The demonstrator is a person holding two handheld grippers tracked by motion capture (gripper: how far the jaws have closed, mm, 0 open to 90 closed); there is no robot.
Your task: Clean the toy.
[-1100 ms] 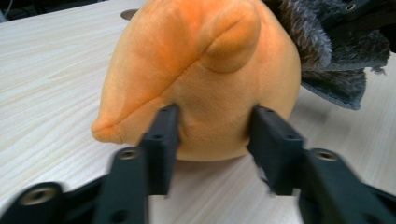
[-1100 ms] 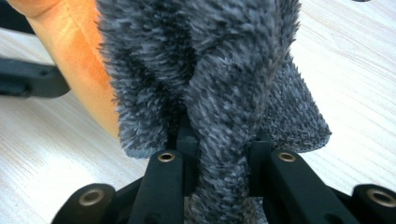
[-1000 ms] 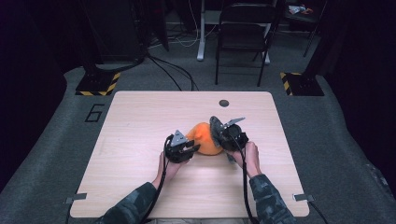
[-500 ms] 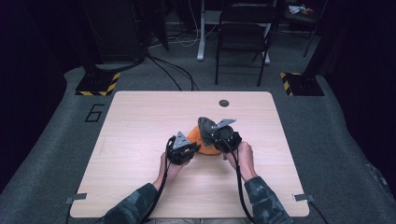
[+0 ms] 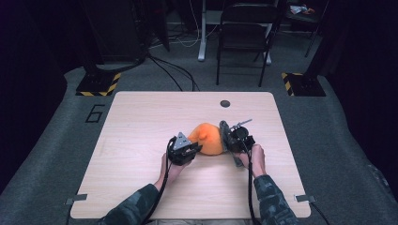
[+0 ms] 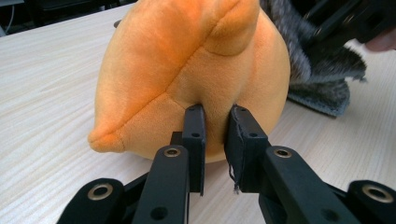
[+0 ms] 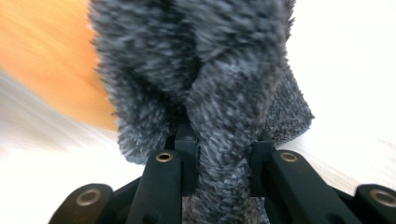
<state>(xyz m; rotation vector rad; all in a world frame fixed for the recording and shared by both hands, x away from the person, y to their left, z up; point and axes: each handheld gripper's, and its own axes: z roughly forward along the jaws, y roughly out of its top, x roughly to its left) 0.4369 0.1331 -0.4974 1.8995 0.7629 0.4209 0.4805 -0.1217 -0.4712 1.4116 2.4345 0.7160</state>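
Pale wood-grain table (image 5: 141,140), small dark round grommet (image 5: 225,103) near far edge. Grey carpet around, number 6 (image 5: 95,113) marked at left, folding chair (image 5: 244,37) beyond, yellow-black striped bases (image 5: 98,84) either side.

Orange plush (image 5: 206,138) sits mid-table, right of centre, between both tools. Long axis runs roughly left-right; pointed tip faces left in left gripper view.

Left gripper (image 6: 215,135) pinches fold of plush; jaws just closed then eased slightly.

Right gripper (image 7: 219,154) clenched on grey fuzzy cloth (image 7: 210,84), cloth touching plush's right side.
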